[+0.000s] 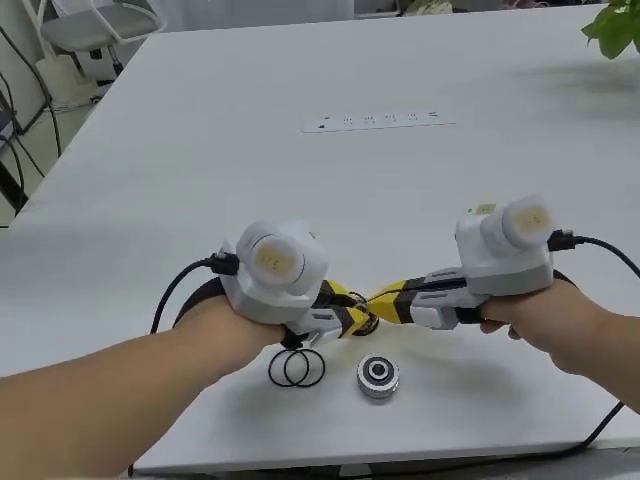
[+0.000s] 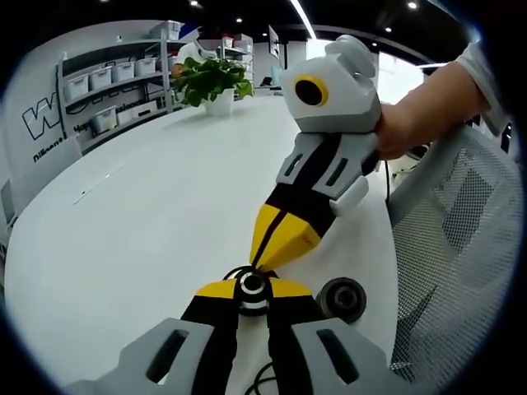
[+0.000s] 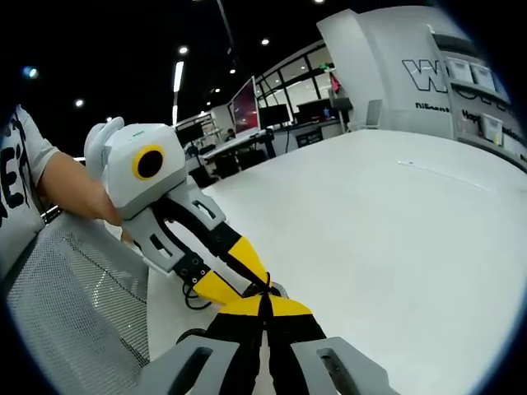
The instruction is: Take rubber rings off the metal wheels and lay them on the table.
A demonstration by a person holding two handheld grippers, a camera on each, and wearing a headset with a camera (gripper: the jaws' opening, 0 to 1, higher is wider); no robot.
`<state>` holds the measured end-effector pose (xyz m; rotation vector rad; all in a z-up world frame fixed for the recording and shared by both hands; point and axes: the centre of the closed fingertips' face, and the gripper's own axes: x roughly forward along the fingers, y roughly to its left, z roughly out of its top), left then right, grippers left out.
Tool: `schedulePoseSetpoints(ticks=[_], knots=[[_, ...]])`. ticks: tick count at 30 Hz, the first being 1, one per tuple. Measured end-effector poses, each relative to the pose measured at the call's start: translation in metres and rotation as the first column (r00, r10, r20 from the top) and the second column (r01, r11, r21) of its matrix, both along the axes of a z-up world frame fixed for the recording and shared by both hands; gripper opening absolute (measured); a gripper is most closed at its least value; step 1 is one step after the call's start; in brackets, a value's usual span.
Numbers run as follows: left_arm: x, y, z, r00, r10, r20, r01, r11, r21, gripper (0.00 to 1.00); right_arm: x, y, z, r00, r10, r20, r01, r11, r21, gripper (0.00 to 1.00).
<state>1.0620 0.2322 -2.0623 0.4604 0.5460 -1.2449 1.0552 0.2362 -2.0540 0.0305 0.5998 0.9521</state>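
Observation:
My left gripper (image 1: 352, 318) is shut on a small metal wheel (image 2: 252, 293), which it holds just above the table. From the right, my right gripper (image 1: 380, 303) meets it tip to tip. Its jaws are shut on the thin black rubber ring (image 2: 236, 272) at the wheel's rim, as the left gripper view shows. In the right gripper view my right gripper (image 3: 265, 301) has its jaws pressed together against the left one's yellow tip. Two loose black rubber rings (image 1: 297, 368) lie on the table below the left gripper. A second metal wheel (image 1: 378, 375) sits to the right of them.
The white table (image 1: 300, 200) stretches far ahead, with a power strip (image 1: 380, 122) set into it. Its near edge lies just below the rings. A potted plant (image 1: 612, 28) stands at the far right corner and a mesh chair (image 2: 461, 247) beside the table.

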Motion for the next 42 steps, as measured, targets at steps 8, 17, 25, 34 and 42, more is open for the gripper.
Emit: schedulePoseSetpoints(ticks=[8, 17, 25, 34, 42], knots=[[0.0, 0.0, 0.0, 1.0, 0.005, -0.017, -0.005, 1.0, -0.01, 0.07, 0.002, -0.004, -0.001, 1.0, -0.012, 0.009, 0.012, 1.0, -0.004, 0.0], [0.0, 0.001, -0.001, 1.0, 0.0, -0.03, 0.0, 1.0, -0.005, 0.09, 0.003, -0.006, -0.002, 1.0, -0.014, 0.009, 0.014, 1.0, -0.002, 0.0], [0.0, 0.005, 0.004, 1.0, -0.007, -0.026, 0.007, 1.0, 0.0, 0.1, 0.004, -0.006, -0.002, 1.0, -0.012, 0.005, 0.012, 1.0, 0.001, 0.0], [-0.005, 0.011, 0.021, 1.0, -0.021, -0.013, 0.02, 0.999, -0.026, 0.14, 0.004, -0.005, -0.001, 1.0, -0.011, 0.005, 0.011, 1.0, 0.005, 0.0], [-0.009, 0.019, 0.039, 1.0, -0.011, -0.007, 0.01, 0.998, -0.066, 0.2, 0.003, -0.005, 0.0, 1.0, -0.001, 0.005, 0.001, 1.0, 0.001, 0.0]])
